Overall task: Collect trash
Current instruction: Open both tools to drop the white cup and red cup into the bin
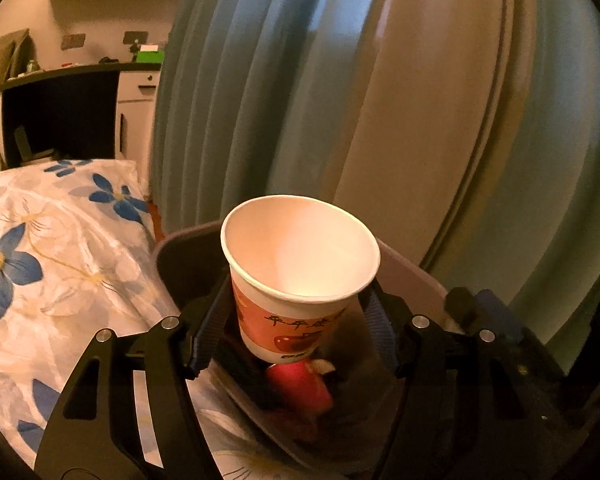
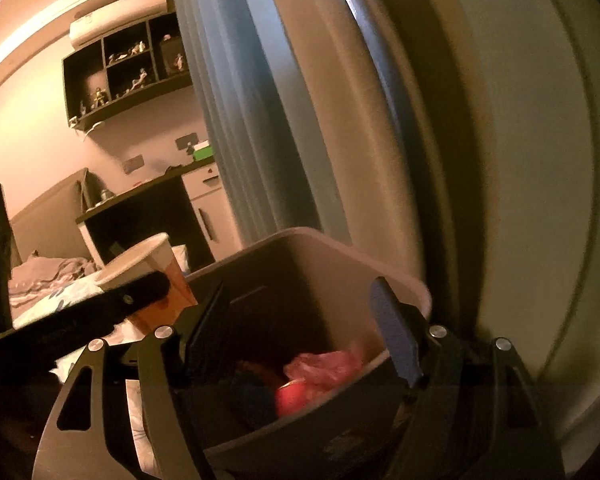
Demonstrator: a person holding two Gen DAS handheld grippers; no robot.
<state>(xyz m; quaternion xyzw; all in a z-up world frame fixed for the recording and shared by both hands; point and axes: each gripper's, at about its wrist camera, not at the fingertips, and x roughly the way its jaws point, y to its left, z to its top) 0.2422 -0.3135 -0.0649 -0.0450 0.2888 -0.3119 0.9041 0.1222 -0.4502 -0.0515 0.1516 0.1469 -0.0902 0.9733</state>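
Paper cup (image 1: 300,276), empty, upright with a slight tilt, held by the side wall between the pads of the left gripper (image 1: 296,334), directly above the open grey waste bin (image 1: 416,280). Light, thin-walled and easily crushed, judging by its look; best taken low on the wall below the rolled rim, with gentle pressure only. Printed red band with an apple motif around the lower half. Below the cup, inside the bin: a red can (image 1: 300,388) and crumpled pink wrapping (image 2: 328,364). Right gripper (image 2: 300,336) with fingers spread wide astride the near rim of the bin, nothing pressed between the pads. Left of the bin and touching it, bedding with a blue flower print (image 1: 52,256). Far side and right: blue-grey curtain (image 1: 228,100) hanging close behind the bin. Far left: dark desk (image 1: 60,116) and wall shelf (image 2: 128,68), well apart. No obstacle between cup and bin mouth; the two grippers near each other over the bin, so some risk of contact.
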